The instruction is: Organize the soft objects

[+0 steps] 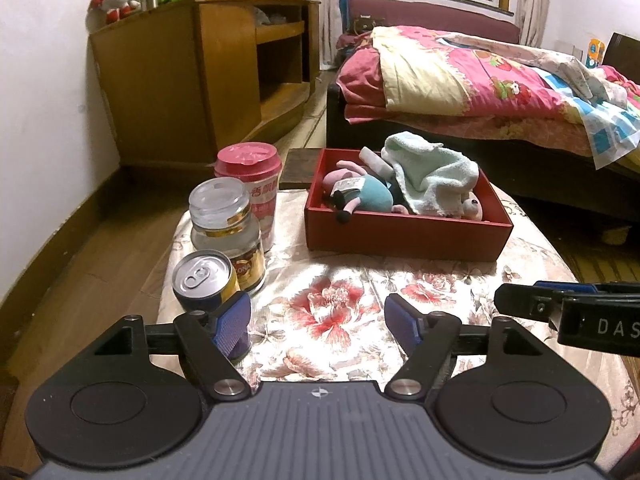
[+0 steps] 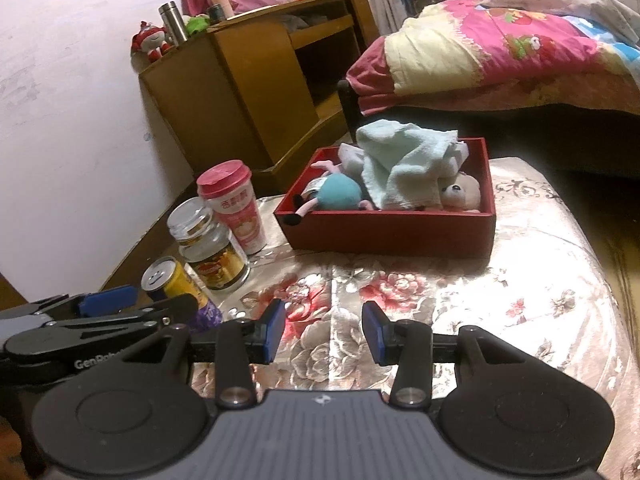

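Pale green terry towel (image 1: 434, 176), limp, light, best pinched at raised fold above red rectangular box (image 1: 404, 234); left gripper (image 1: 318, 322) and right gripper (image 2: 323, 330) spread, empty.

Left gripper (image 1: 318, 322): black two-finger tool with blue ribbed pads, angled downward, jaws spread wide, nothing between them; also seen side-on at the lower left of the right wrist view.

Right gripper (image 2: 323, 330): matching black tool with blue pads, angled downward, jaws parted by a narrower gap, nothing held; its black fingers enter the left wrist view from the right edge.
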The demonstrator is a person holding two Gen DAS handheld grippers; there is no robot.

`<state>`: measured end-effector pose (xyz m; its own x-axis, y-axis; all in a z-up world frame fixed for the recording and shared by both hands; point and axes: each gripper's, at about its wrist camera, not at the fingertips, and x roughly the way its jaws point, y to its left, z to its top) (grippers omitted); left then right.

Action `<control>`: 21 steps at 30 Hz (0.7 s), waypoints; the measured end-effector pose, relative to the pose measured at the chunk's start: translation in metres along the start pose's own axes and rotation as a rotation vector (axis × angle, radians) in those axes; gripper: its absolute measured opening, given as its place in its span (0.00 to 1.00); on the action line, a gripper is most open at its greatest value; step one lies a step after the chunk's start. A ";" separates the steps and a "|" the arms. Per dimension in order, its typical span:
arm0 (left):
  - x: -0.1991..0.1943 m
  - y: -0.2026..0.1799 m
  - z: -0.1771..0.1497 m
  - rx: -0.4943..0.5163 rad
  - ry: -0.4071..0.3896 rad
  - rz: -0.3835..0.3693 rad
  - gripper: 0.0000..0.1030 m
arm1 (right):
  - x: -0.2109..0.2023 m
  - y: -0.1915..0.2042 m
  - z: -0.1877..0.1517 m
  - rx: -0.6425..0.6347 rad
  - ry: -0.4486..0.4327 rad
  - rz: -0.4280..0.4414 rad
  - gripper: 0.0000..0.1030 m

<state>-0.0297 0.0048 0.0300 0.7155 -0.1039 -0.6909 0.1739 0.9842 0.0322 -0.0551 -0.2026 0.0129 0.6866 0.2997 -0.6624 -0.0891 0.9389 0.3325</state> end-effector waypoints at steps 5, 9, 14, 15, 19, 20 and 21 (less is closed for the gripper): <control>-0.001 -0.001 -0.001 0.005 -0.005 0.007 0.74 | -0.001 0.007 -0.002 -0.026 -0.011 0.002 0.18; -0.001 -0.003 -0.001 0.016 -0.008 0.008 0.75 | -0.001 0.007 -0.003 -0.028 -0.010 0.007 0.19; 0.001 -0.006 -0.002 0.025 -0.005 0.009 0.76 | -0.001 0.007 -0.003 -0.027 -0.011 0.007 0.25; 0.001 -0.007 -0.003 0.027 -0.005 0.009 0.76 | -0.002 0.007 -0.003 -0.028 -0.013 0.007 0.25; 0.003 -0.008 -0.003 0.029 0.003 0.012 0.78 | -0.003 0.007 -0.003 -0.028 -0.019 0.016 0.25; 0.004 -0.008 -0.003 0.028 0.006 0.013 0.78 | -0.003 0.007 -0.002 -0.029 -0.020 0.017 0.25; 0.004 -0.008 -0.003 0.028 0.007 0.014 0.78 | -0.003 0.007 -0.002 -0.028 -0.022 0.018 0.25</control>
<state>-0.0302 -0.0029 0.0246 0.7136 -0.0888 -0.6949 0.1830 0.9811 0.0625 -0.0596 -0.1967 0.0156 0.7005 0.3132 -0.6412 -0.1218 0.9378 0.3250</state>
